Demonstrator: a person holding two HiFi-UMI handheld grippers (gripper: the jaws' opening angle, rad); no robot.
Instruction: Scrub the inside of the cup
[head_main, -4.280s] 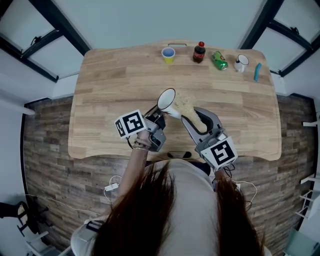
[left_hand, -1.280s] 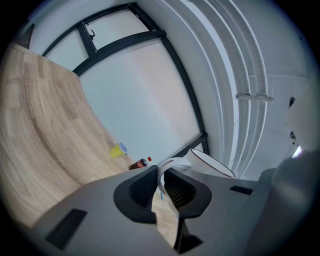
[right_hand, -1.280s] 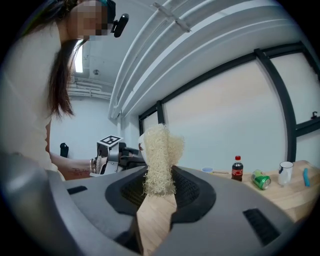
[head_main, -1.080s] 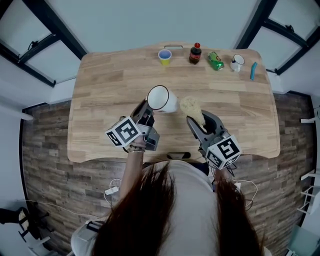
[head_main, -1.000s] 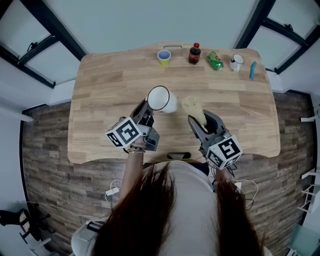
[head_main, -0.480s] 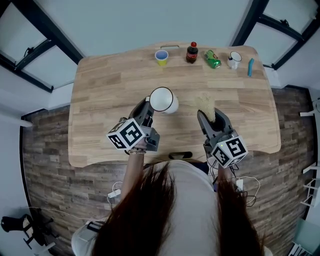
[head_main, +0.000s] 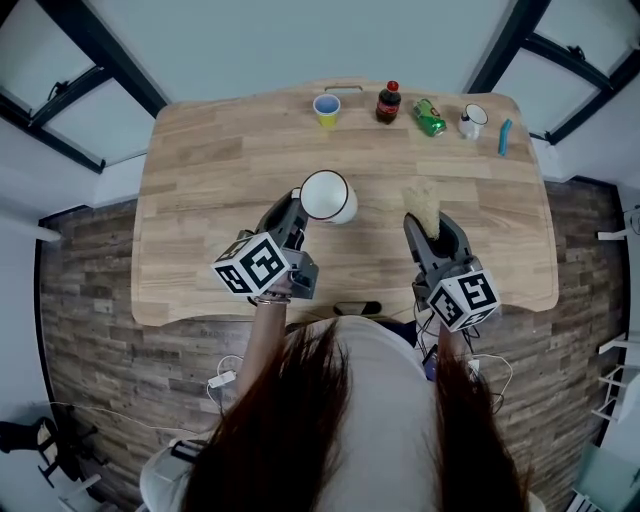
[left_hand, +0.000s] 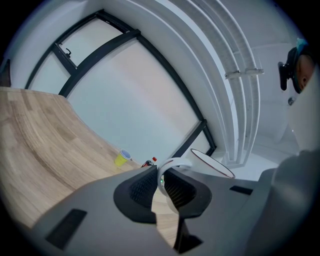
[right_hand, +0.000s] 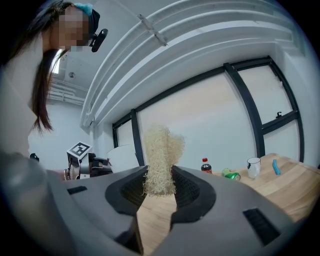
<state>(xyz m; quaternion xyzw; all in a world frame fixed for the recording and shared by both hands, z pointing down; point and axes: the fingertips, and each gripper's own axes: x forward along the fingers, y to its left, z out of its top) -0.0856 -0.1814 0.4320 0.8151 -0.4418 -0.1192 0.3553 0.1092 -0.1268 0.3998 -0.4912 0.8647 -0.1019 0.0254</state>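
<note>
A white enamel cup (head_main: 325, 195) with a dark rim is held above the wooden table (head_main: 200, 180), mouth tilted toward the head camera. My left gripper (head_main: 294, 216) is shut on the cup's handle (left_hand: 170, 165); the cup's rim (left_hand: 212, 162) shows past the jaws. My right gripper (head_main: 430, 228) is shut on a pale, fibrous scrubber (head_main: 422, 203), which sticks up between the jaws as a tall tuft (right_hand: 161, 157). The scrubber is to the right of the cup and apart from it. The cup (right_hand: 122, 157) and left gripper (right_hand: 82, 160) show at left in the right gripper view.
Along the far table edge stand a yellow cup (head_main: 326, 108), a dark soda bottle (head_main: 389, 102), a green can (head_main: 429, 117) on its side, a small white mug (head_main: 470, 121) and a blue object (head_main: 503, 137). Wood-look floor surrounds the table.
The scrubber was at the cup's mouth 4.3 s ago. My right gripper has since drawn it away to the right, and the gap has widened. The cup has shifted slightly.
</note>
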